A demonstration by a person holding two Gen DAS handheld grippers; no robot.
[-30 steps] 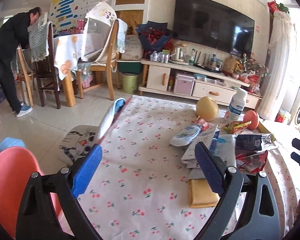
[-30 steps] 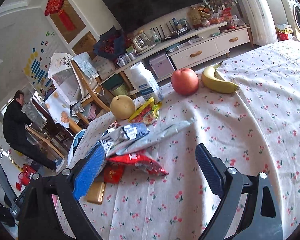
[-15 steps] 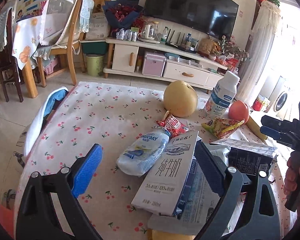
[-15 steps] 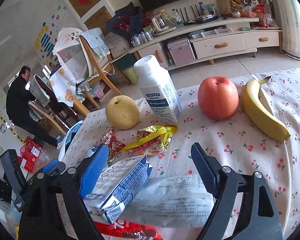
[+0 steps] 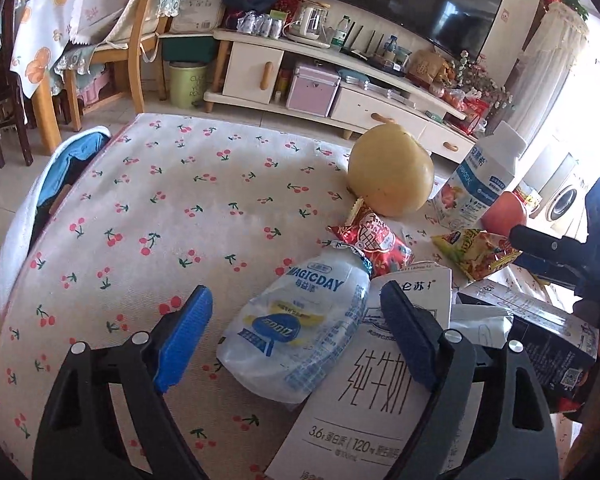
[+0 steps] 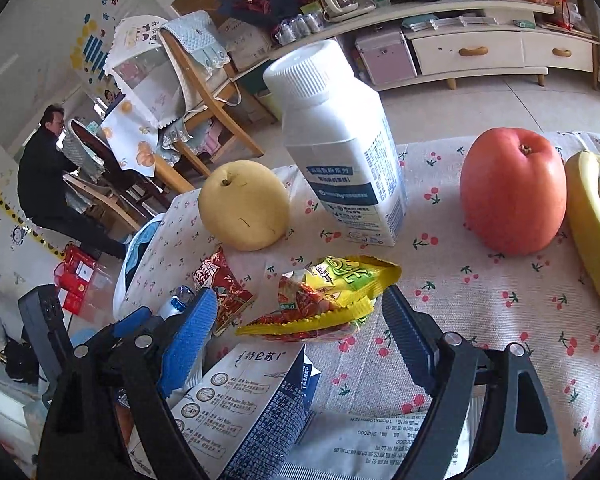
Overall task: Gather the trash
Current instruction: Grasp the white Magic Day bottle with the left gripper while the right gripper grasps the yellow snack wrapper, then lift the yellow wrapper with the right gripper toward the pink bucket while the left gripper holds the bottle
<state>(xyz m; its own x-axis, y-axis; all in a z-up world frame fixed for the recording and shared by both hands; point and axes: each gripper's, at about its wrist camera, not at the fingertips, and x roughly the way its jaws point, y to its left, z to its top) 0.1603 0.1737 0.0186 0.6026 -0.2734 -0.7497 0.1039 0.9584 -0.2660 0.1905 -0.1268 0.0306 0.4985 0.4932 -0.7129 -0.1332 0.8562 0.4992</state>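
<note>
Evidently lined up for two separate pickups: left gripper, jaws closing, straddling the crumpled MAGICDAY pouch, pads not yet pressing; right gripper, jaws likewise closing, bracketing the yellow snack wrapper, also unpinched. Trash heaped beside pear, yogurt bottle, apple on a cherry-print tablecloth; beyond, TV cabinet.

Left gripper and right gripper angle downward, jaws closing.
</note>
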